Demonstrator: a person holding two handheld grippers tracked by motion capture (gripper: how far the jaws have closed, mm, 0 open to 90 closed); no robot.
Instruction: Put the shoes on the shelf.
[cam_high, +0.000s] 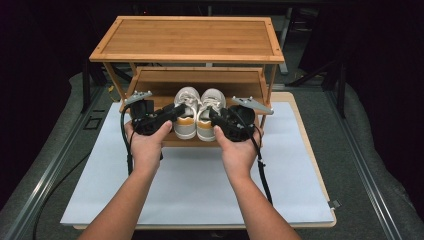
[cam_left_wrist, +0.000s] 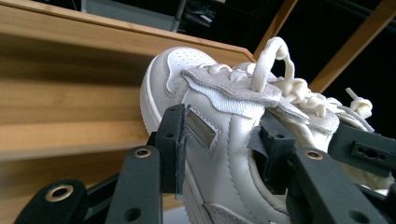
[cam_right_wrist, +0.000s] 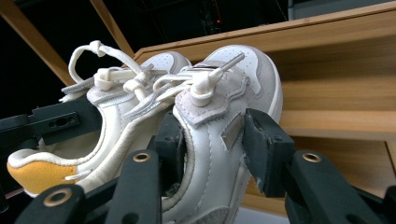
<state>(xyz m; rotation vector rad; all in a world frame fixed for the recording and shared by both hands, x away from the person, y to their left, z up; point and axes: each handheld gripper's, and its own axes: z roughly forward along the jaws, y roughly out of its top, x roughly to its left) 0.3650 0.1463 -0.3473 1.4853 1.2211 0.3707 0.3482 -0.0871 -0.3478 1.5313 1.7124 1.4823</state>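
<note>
White sneakers, orange heels: left tool (cam_left_wrist: 219, 135) clamps left sneaker (cam_high: 186, 114), right tool (cam_right_wrist: 212, 140) clamps right sneaker (cam_high: 209, 114).

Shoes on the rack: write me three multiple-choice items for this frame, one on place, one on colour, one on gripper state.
1. Where do the shoes sit?
A. the rack's top shelf
B. the rack's lower shelf
C. the white mat

2. What colour are the heel patches?
A. orange-yellow
B. blue
C. black

3. What is the left gripper doing?
A. hanging open over the mat
B. lying on the top shelf
C. closed on a shoe's side wall

Answers:
1. B: the pair stands under the top shelf of the wooden rack.
2. A: orange-yellow shows at both heels.
3. C: its jaws pinch the left shoe; the right gripper likewise clamps the right shoe.
</note>
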